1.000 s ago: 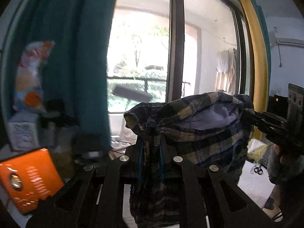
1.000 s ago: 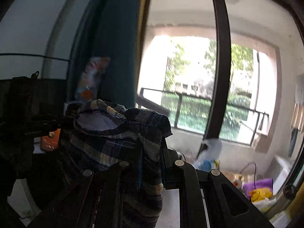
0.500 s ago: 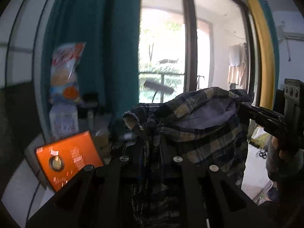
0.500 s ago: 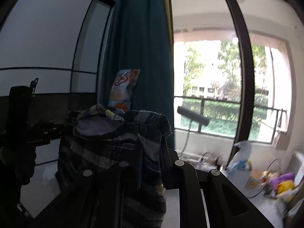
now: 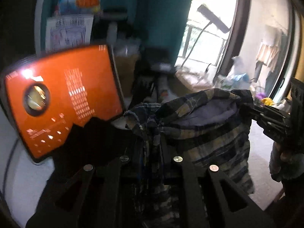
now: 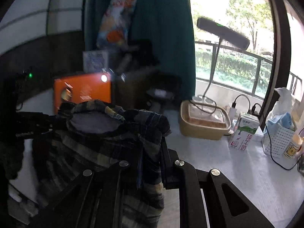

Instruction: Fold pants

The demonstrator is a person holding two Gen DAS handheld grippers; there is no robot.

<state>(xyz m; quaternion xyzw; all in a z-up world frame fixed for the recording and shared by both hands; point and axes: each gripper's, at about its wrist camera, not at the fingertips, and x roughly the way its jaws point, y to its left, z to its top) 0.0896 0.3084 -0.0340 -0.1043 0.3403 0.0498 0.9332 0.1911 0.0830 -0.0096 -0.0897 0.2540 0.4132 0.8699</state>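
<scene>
- Jaws of the left gripper [image 5: 150,142] are clenched on one end of the waistband of the plaid pants [image 5: 207,133]; dark blue and tan cloth is bunched between the fingers and hangs below them.
- Jaws of the right gripper [image 6: 150,152] are clamped on the other end of the same waistband, cloth drooping under them.
- Between the two grippers the waistband sags open, showing the pale lilac lining; the legs hang down, in the air above the white table [image 6: 237,171].
- Each gripper shows in the other's view, with a gloved hand [image 5: 285,161] beneath the right one.
- Behind the pants stands an orange box [image 5: 62,98], propped at the back of the table.
- Farther right on the table: a beige lidded container [image 6: 203,127], a milk carton [image 6: 245,131], a white perforated basket [image 6: 277,140].
- Behind hang a teal curtain [image 6: 163,28] and a window with greenery outside.
</scene>
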